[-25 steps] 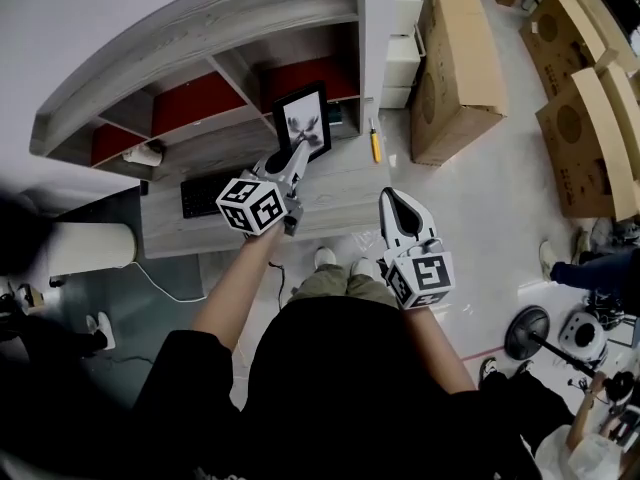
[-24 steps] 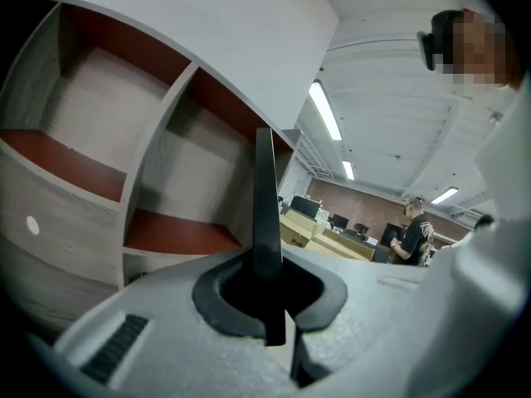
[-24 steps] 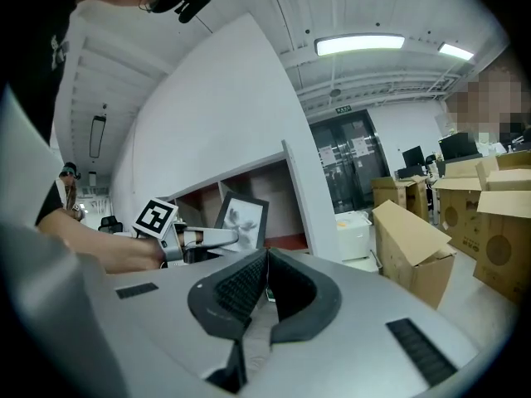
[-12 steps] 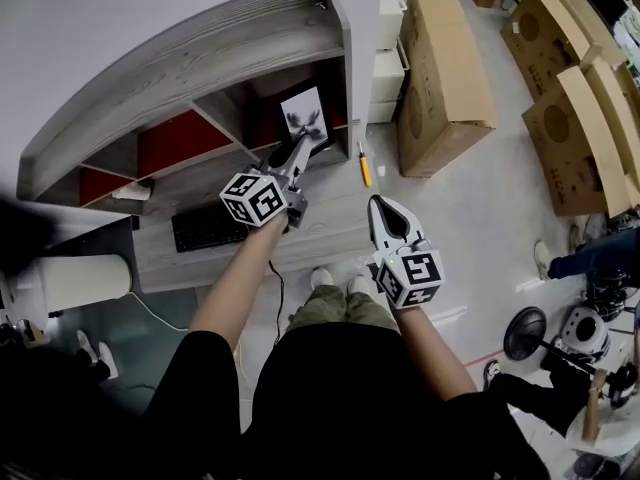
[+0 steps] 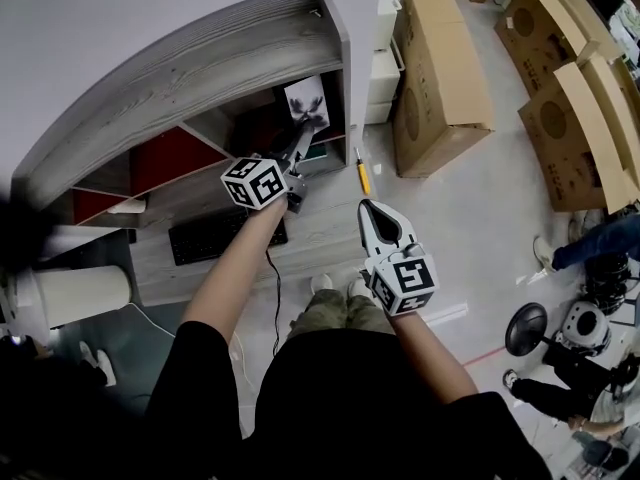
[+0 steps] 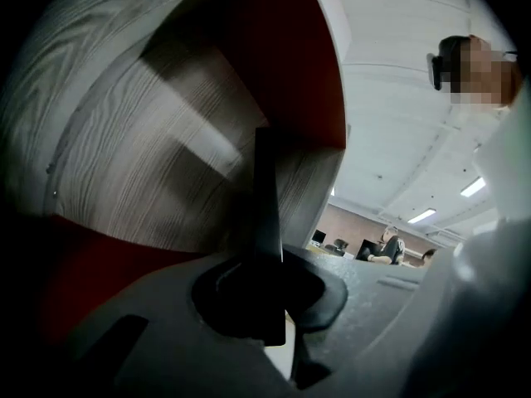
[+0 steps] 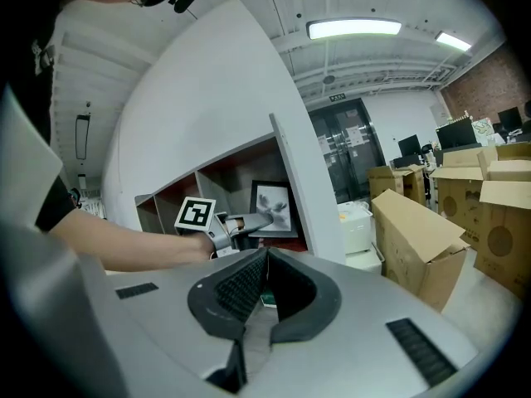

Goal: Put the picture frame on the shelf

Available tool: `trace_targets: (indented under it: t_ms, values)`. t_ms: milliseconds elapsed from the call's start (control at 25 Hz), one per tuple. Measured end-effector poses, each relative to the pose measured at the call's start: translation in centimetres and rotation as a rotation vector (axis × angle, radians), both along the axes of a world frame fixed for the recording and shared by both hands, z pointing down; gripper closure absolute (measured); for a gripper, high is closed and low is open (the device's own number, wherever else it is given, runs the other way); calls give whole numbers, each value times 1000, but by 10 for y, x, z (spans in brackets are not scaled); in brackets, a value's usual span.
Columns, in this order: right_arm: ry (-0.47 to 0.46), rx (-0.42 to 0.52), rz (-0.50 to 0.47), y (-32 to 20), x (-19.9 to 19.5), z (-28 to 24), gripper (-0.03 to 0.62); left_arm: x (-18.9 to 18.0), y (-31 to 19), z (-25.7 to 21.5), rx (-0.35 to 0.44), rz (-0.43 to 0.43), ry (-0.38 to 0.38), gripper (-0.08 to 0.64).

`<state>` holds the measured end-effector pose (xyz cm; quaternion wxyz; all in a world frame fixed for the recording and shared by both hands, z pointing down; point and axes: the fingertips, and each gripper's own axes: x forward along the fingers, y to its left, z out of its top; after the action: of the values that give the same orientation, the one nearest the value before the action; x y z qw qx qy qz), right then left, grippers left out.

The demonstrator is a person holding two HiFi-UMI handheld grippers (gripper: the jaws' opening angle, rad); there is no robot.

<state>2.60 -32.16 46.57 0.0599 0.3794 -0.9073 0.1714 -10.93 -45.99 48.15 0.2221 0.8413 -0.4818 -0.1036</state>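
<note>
The black picture frame [image 5: 307, 103], with a grey print in it, stands upright in the mouth of the right-hand compartment of the grey wood shelf [image 5: 190, 63]. My left gripper [image 5: 301, 134] is shut on its lower edge. In the left gripper view the frame [image 6: 267, 191] shows edge-on as a thin dark strip between the closed jaws, with wood and red panels of the shelf [image 6: 141, 148] behind. My right gripper [image 5: 380, 230] hangs shut and empty over the desk's front edge. Its view shows the frame [image 7: 272, 207] and the left gripper [image 7: 262, 217] ahead.
A black keyboard [image 5: 225, 236] lies on the desk left of my arm. A yellow-handled tool [image 5: 361, 171] lies at the desk's right end. Cardboard boxes [image 5: 440, 58] and a white drawer unit [image 5: 385, 43] stand on the floor to the right. People stand at the far right.
My left gripper has carried the frame away from me, from over the desk into the shelf's right compartment. The right gripper has drifted slightly left and stays shut.
</note>
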Motion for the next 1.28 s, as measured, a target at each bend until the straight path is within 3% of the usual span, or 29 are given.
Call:
trace_targets:
  t_ms: [280,480,680,920,1120,1280]
  values:
    - [28,-50,-13,8,-6,25,580,-2,-29,5,-45,-5,4,535]
    - [45,-63,-20,11,-8,34,580,0,-41,17,-101,47,-63,532]
    - [28,-78,-9,8,-4,37,579,-3,-50,24,-173,65,-79,531]
    - [32,-69,2,5,0,36,580,-20,-63,33,-265,1,-112,435]
    - [36,-62,17,7,6,35,579,-30,-71,33,-293,-27,-72,327]
    - [49,-76,32,15,20,39,580,-39,-76,33,-298,-68,-73,285]
